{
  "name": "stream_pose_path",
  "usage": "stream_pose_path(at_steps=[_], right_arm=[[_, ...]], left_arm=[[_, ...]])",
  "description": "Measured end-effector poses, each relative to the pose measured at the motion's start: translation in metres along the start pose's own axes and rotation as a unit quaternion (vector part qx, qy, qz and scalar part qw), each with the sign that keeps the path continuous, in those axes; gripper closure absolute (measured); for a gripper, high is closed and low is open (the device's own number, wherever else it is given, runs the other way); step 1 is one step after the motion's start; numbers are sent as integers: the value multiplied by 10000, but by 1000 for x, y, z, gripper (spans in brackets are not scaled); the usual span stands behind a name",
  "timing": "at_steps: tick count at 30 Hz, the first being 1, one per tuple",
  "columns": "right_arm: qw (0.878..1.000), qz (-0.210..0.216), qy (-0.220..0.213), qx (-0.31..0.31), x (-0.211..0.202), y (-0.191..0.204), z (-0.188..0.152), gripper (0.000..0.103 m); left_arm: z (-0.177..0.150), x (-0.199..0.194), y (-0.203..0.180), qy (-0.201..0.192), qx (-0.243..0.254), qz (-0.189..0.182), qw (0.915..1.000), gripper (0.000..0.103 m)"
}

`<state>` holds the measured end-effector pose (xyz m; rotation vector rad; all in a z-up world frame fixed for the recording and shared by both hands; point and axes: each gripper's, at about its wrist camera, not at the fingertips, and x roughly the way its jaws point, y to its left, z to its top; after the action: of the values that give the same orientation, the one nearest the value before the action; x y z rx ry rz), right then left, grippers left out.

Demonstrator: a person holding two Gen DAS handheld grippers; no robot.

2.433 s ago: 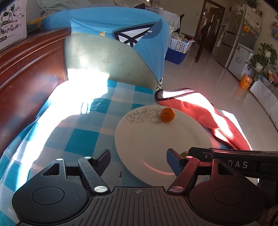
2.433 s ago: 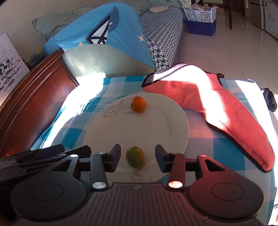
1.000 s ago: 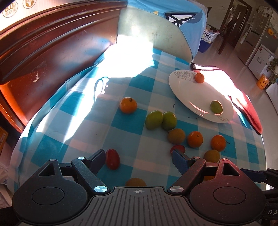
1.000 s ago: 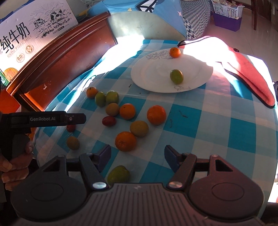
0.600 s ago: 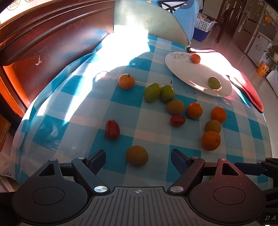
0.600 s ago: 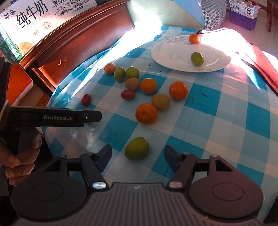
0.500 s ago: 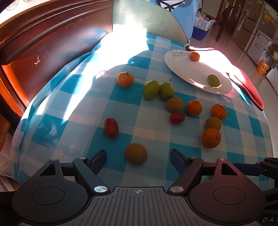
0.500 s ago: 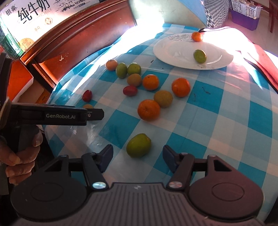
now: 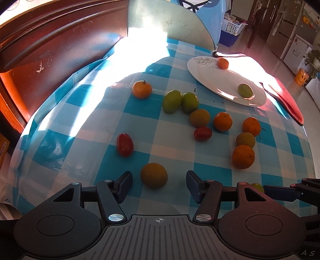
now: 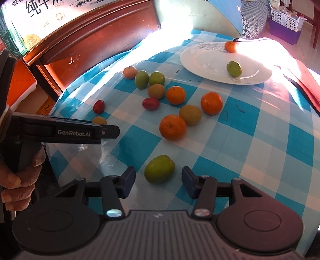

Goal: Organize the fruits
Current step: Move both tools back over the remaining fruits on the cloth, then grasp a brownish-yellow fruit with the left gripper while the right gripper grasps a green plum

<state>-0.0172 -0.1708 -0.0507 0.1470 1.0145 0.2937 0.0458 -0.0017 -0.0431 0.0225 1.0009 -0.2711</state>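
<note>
Left claw [image 9: 159,186] has just been closing around a brownish fruit [image 9: 153,175], pads apart from it; right claw [image 10: 158,181] likewise around a green fruit [image 10: 159,169].

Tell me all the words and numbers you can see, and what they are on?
"GenRobot.AI": side of the left gripper.
"MILK" and "8.0": white carton behind the table, beside large Chinese characters cut off by the picture's edge.
"A S": right gripper, partly cut off.
Orange box: print too small.
</note>
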Motion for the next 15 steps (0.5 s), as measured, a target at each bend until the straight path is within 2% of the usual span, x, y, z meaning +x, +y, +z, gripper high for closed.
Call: stream_pose_path(at_steps=[3,5,11,15], right_arm=[[10000,-5,-23,44,0,-2,1,59],[10000,12,-30,51,1,-3,1,68],[10000,3,-77,-30,0,0,0,69],[9999,53,-112,45,-1,-2,1,69]], left_arm=[[0,0,-1,-31,41,11,10000,58],[0,-1,-2,-55,72,0,10000,62],[1,-1,-2,-112,19,-15,9999,77],[2,-1,-1,-121,-33,-55,9999,78]])
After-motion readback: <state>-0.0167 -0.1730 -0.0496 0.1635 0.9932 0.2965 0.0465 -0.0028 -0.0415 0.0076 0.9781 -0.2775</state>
